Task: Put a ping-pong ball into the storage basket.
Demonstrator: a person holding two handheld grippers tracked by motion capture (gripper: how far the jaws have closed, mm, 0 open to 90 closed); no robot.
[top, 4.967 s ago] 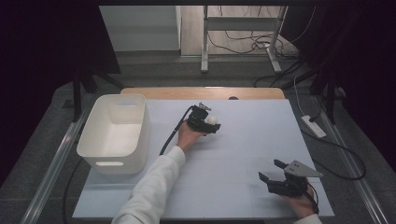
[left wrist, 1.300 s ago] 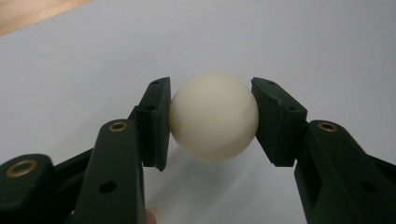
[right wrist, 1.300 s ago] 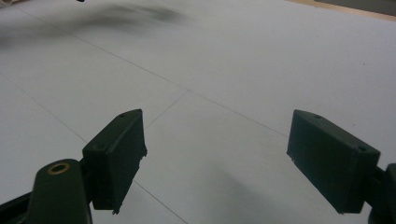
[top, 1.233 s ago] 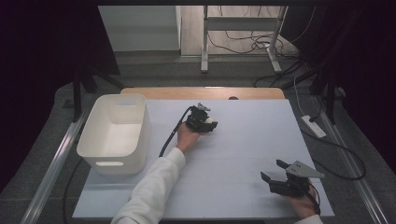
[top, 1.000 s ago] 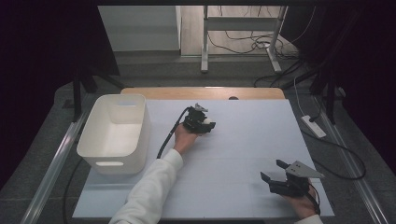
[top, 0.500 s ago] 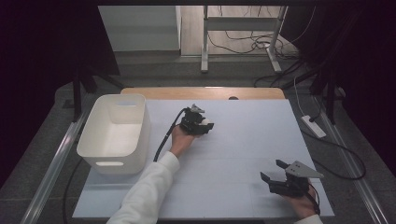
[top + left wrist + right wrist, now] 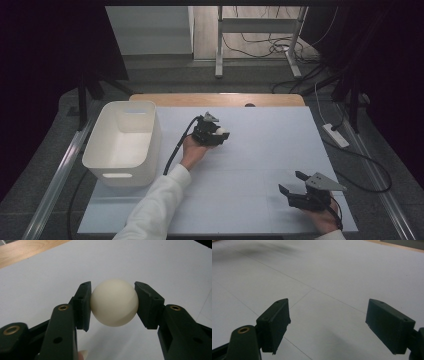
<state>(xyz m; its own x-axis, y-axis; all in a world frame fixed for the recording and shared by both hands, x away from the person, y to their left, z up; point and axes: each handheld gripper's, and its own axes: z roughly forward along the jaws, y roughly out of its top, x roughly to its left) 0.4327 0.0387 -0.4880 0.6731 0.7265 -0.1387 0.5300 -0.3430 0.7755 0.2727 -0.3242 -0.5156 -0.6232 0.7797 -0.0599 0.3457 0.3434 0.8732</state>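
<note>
A cream-white ball [image 7: 114, 305] sits squeezed between the two black pads [image 7: 82, 305] of my left gripper [image 7: 112, 306], which is shut on it just above the white table. From above, that gripper [image 7: 220, 134] and the ball [image 7: 221, 132] are near the table's middle, a little right of the white bin [image 7: 125, 141]. My right gripper [image 7: 291, 183] rests at the front right of the table, its jaws wide apart. In the right gripper view its pads [image 7: 274, 323] stand open over bare tabletop, with nothing between the gripper [image 7: 332, 327] and the surface.
The white bin stands on the left side of the table and looks hollow inside. A wooden strip [image 7: 215, 99] runs along the table's far edge. A white power strip [image 7: 336, 135] and cables lie on the floor at the right.
My left hand has drifted slightly left with the ball still held. The right gripper has stayed where it was.
</note>
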